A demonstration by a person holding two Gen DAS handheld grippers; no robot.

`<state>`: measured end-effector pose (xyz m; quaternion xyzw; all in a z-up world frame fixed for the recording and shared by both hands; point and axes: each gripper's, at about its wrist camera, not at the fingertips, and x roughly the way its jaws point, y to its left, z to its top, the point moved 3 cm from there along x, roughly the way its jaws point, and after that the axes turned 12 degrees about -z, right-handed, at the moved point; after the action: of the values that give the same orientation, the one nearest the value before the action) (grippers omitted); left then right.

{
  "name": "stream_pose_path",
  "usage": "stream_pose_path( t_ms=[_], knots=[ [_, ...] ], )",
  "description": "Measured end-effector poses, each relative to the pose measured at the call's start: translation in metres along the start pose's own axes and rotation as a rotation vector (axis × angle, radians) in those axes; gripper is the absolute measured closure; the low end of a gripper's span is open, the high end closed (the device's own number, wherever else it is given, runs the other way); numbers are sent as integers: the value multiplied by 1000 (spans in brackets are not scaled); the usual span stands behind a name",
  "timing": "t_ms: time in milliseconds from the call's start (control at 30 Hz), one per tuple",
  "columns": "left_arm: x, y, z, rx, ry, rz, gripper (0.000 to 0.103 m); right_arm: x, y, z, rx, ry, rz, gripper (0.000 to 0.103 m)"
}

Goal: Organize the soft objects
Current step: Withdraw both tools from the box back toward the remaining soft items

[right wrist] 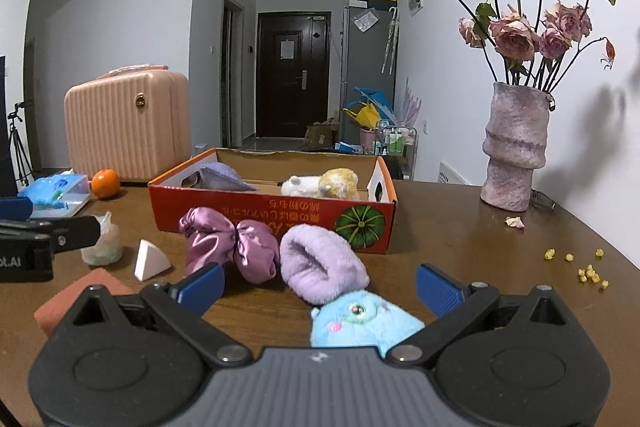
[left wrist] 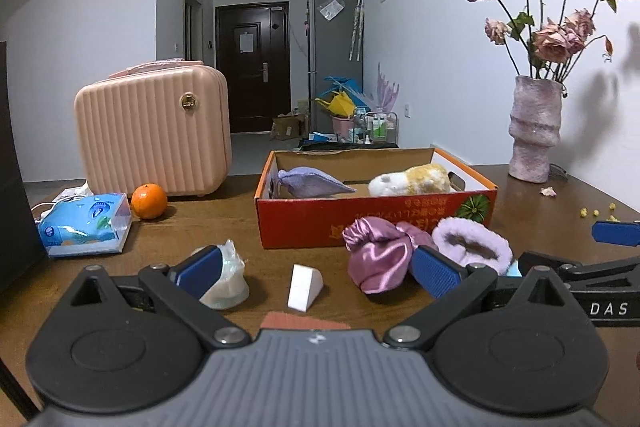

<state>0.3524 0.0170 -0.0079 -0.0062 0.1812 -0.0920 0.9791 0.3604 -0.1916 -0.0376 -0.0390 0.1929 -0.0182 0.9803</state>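
Blue plush (right wrist: pixel 366 319) lies on the desk (right wrist: pixel 460 227) just ahead of the right gripper (right wrist: pixel 320 285), low between its two blue pads at about 6 o'clock in the right wrist view. Face turned up. Long axis seems to run roughly along the gripper's forward line; part of the toy is hidden under the gripper body, so this is uncertain.

Right gripper: jaws wide apart, holding nothing. Pads flank the plush without touching it.

Purple sock (right wrist: pixel 320 263) touches the plush at its 12 o'clock; satin scrunchie (right wrist: pixel 230 241) sits just beside the sock at 9 o'clock. Both lie against the near wall of the box (right wrist: pixel 272 215), which already holds a lilac pouch (right wrist: pixel 224 177) and a white-yellow plush (right wrist: pixel 320 185).

Left gripper (left wrist: pixel 316 269): jaws also wide apart, empty. A white wedge (left wrist: pixel 305 287) lies between its pads, a plastic wad (left wrist: pixel 228 277) by the left pad.

Judgement: the right gripper is nearer the blue plush; closing across it looks like the next grasp, then carry toward 12 o'clock into the box.
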Motion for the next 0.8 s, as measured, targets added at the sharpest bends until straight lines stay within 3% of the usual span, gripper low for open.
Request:
stream_pose_path(
  t_ms=[333,800],
  knots=[
    [-16,1,-23,0,36,-22,0,-10,-7,-23,-32,27,-18,1],
    [-8,3,-31,-5,90,-28,0,-7,-10,-26,-19,43,-21,1]
  ],
)
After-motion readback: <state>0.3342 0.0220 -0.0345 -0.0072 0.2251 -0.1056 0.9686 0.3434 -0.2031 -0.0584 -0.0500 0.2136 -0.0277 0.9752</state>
